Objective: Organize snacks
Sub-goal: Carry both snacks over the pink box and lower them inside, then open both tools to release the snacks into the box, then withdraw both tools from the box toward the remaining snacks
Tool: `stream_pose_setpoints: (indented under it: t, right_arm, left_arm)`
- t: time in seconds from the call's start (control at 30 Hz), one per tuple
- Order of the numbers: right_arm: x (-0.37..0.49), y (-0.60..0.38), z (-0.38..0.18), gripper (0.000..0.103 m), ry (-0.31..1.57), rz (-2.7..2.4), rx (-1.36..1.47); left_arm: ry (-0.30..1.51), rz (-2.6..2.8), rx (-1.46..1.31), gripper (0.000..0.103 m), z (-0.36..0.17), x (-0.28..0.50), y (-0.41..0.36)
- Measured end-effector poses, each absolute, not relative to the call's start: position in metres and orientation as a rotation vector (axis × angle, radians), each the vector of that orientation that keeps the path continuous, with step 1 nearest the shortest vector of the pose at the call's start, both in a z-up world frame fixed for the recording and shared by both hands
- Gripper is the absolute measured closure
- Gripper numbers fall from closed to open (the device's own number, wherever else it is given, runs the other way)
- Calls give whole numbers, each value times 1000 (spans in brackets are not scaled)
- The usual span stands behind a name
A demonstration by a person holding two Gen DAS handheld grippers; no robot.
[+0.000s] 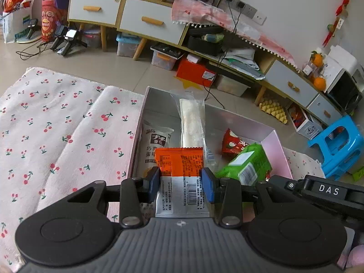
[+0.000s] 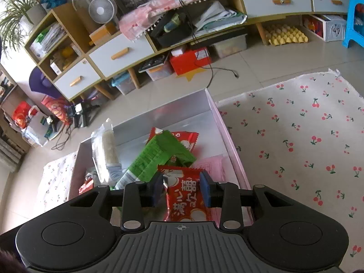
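A pink box with a silver inside [image 1: 276,146] [image 2: 229,141] sits on the cherry-print cloth. My left gripper [image 1: 181,183] is shut on an orange and silver snack packet [image 1: 180,177], held over the box's near left part. My right gripper [image 2: 182,187] is shut on a red snack packet [image 2: 185,195] over the box's near right part. In the box lie a long white bar [image 1: 192,122] [image 2: 108,147], a white packet with dark print [image 1: 155,141], a green packet [image 1: 246,166] [image 2: 157,154] and another red packet [image 1: 233,144] [image 2: 182,136].
The cherry-print cloth [image 1: 56,136] [image 2: 307,147] spreads to both sides of the box. A low cabinet with drawers [image 1: 147,20] [image 2: 118,54], storage boxes under it, a cable on the floor [image 2: 213,70] and a blue stool [image 1: 339,145] lie beyond.
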State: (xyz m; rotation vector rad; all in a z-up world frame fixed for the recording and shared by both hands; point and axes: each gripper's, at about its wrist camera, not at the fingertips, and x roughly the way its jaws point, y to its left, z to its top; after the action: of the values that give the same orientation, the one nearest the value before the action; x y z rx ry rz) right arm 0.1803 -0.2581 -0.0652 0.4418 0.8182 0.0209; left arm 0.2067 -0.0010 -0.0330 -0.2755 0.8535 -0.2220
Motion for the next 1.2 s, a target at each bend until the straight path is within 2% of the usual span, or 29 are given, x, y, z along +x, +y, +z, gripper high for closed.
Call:
stream_pose_setpoints:
  t: [0.23,0.3,0.4,0.47,0.57,0.7,0.83,0.87,0.97,1.13,1.2]
  right_arm:
    - [182,-260,-65,70,812,27,447]
    - [182,-260,-64,67,815,29,449]
    - [180,-262,-61,66,819,32,464]
    - [178,-264,-57,59,811,30,464]
    - [173,-266,-53,51,806,27,456]
    - [166,-267,-48,47,812,22,450]
    - [154,-267,-41,38,811,21,436]
    - [151,-267,-39,36,811,20,434]
    - [141,-268,-33,34,815,21,427]
    - [121,-267,-25,27,827,16,395]
    - [114,-266,-23,26,835,14,375]
  left_arm:
    - [854,-238,-293,66,-32,210,-3]
    - [857,-246,-301,63,-31,209,-4]
    - [849,-247,-286,51,-28,207,-4]
    - [841,-248,-273,46,-25,205,-5]
    - [845,-252,-259,45,-23,203,-5]
    - [852,-248,-238,35,-19,196,-5]
    - [861,-249,-216,32,-13,190,-4]
    - [864,-249,-211,29,-11,188,-4]
    - [860,-238,-205,21,-5,181,1]
    - [875,-231,-211,16,1,170,9]
    - [878,-223,-198,10,3,164,11]
